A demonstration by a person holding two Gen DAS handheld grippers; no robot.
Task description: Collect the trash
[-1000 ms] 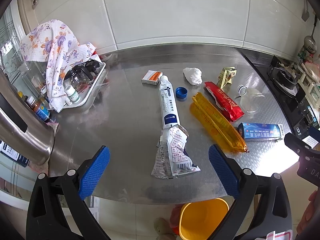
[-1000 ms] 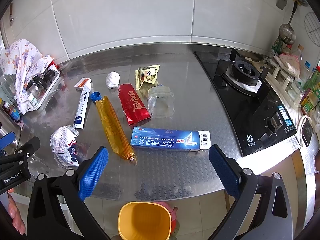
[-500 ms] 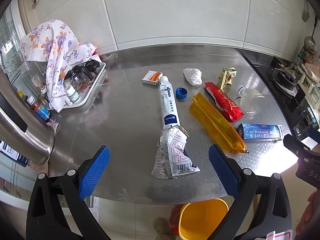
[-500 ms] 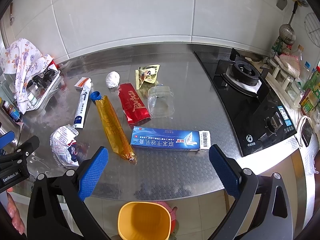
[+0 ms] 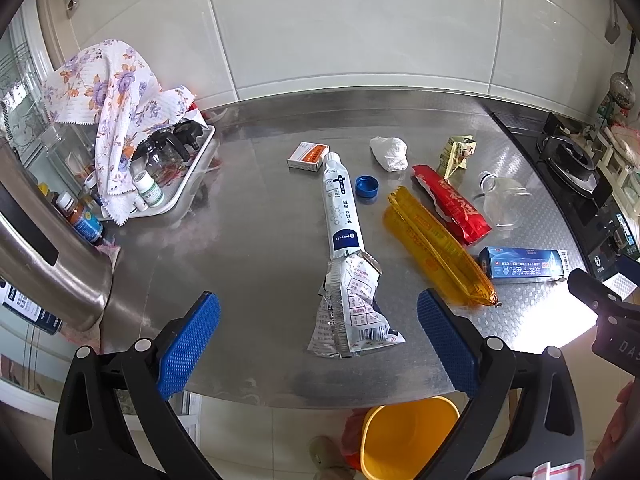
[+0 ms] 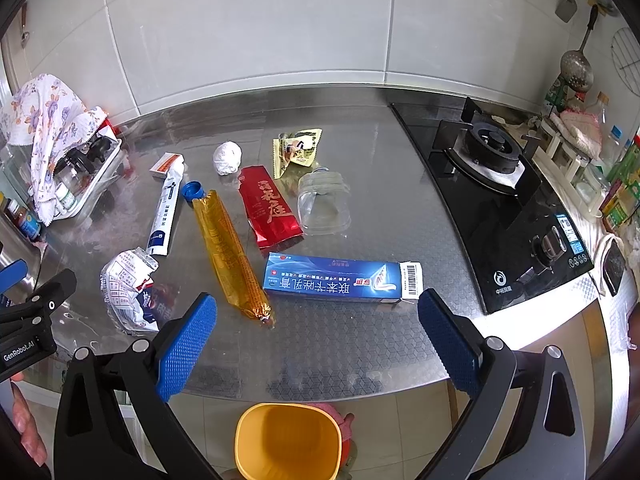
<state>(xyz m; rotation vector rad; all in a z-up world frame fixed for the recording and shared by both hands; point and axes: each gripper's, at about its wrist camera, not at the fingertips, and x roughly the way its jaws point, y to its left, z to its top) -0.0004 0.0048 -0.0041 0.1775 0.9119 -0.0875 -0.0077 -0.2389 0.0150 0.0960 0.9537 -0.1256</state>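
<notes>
While both tools hang just off the near edge of the tabletop (image 6: 360, 344), nothing is yet collected, and we see several ways to slip.

At the left of the left wrist view, the tray (image 5: 192, 168) under the flowered cloth (image 5: 112, 92) holds bottles that are not trash; a careless sweep there would take the wrong things. Our left tool (image 5: 318, 340) is spread wide and holds nothing, with the crumpled silver wrapper (image 5: 352, 312) lying between its pads in the lower centre. That wrapper touches the end of the white tube (image 5: 340, 208), so a pinch could drag the tube along or only crease the foil.

Moving right, the blue cap (image 5: 367, 187) would likely roll if nudged, and the long yellow packet (image 5: 436, 252) looks slick and may slide from a grip.

In the right wrist view our right tool (image 6: 316, 340) is likewise spread and bare, with the blue toothpaste box (image 6: 340, 278) lying flat just beyond it, hard to get under. The clear bottle (image 6: 322, 204) may roll toward the stove (image 6: 500, 184). Below centre, the yellow bin (image 6: 288, 440) stands on the floor under the edge; we judge a poorly aimed drop would miss it.
</notes>
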